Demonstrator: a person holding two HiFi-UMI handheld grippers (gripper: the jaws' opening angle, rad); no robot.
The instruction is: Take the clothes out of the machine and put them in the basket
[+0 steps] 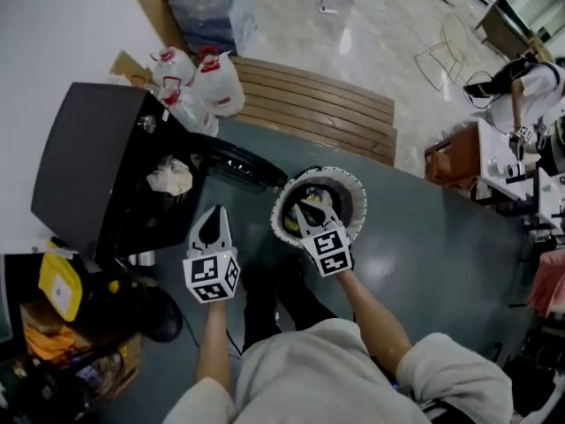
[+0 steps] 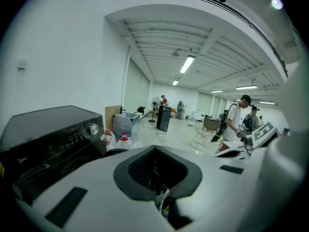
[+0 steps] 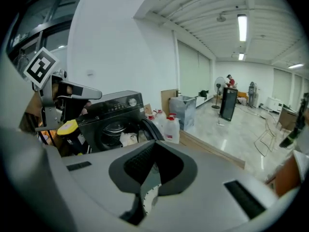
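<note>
Jugs [image 1: 219, 85] with red labels beside machine [image 1: 88, 157]

One washing machine [image 1: 88, 162] was counted, with one pale cloth [image 1: 169, 177] seen in its opening. One round basket [image 1: 355, 186] was counted. Three white jugs [image 1: 216, 82] with red caps were tallied, and one slatted wooden platform [image 1: 318, 104]. Two grippers were counted: the left gripper [image 1: 214, 215] and the right gripper [image 1: 306, 208].
</note>
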